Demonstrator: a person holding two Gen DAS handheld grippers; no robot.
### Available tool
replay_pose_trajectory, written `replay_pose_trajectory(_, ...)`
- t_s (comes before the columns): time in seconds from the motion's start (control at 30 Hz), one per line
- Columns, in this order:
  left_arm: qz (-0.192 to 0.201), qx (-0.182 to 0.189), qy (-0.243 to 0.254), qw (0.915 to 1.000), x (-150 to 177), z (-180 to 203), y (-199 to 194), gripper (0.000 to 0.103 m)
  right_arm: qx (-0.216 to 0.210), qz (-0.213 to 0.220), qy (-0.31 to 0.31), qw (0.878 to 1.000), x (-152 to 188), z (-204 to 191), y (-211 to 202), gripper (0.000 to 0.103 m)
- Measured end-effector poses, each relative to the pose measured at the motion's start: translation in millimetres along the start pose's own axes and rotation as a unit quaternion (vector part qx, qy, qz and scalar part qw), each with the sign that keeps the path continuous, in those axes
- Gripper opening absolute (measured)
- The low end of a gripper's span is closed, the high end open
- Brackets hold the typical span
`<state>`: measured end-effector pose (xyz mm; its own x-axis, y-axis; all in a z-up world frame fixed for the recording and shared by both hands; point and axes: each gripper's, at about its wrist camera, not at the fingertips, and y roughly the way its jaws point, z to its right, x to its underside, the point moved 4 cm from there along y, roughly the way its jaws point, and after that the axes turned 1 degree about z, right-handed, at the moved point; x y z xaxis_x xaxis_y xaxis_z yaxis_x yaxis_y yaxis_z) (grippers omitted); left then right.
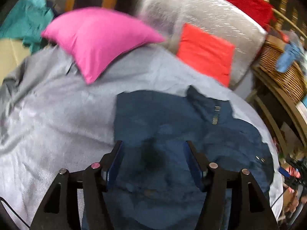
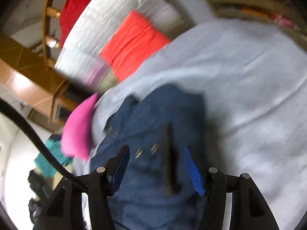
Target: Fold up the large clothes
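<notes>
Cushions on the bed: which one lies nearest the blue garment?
The orange-red cushion, flat against the silvery headboard, sits closest to the blue garment. The pink cushion lies farther off on the grey bedspread.

the left tool [image 1: 153,147] is a black angular frame with triangular cut-outs, round silver pivot pins and dark blue pads on its two fingers. the right tool [image 2: 156,151] has the same build, brighter blue ribbed pads [image 2: 193,172], and a black cable [image 2: 36,134] curving past its left side.

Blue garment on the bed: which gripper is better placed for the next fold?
Probably left. The left gripper is open over the blue garment, with its left edge and far corner close ahead. The right gripper hangs mid-cloth.
</notes>
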<state>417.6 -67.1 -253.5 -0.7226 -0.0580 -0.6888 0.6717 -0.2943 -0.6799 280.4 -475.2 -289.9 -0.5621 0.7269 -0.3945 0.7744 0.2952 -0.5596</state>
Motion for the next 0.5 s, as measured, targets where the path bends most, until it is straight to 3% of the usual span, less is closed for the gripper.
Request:
replay_pose_trajectory(0.07, 0.003, 0.007, 0.032, 0.9995, 5, 14, -5, 0.072, 0.021, -0.025, -0.003, 0.999, 14, 0, 15, 0.060)
replay_pose_trajectory(0.17, -0.010, -0.010, 0.063, 0.9979, 17, 24, 4, 0.072, 0.050, -0.049, 0.012, 0.997, 27, 14, 39, 0.048)
replay_pose_trajectory(0.3, -0.066, -0.026, 0.069, 0.9950, 34, 24, 37, 0.072, 0.028, -0.073, 0.027, 0.997, 38, 15, 61, 0.026)
replay_pose_trajectory(0.37, -0.091, -0.044, 0.074, 0.9922, 42, 23, 51, 0.072, 0.032, -0.050, -0.007, 0.998, 38, 2, 53, 0.014)
replay_pose_trajectory(0.5, -0.086, -0.042, 0.080, 0.9923, 38, 29, 47, 0.072, 0.053, 0.047, -0.078, 0.994, 24, -29, 21, 0.011)
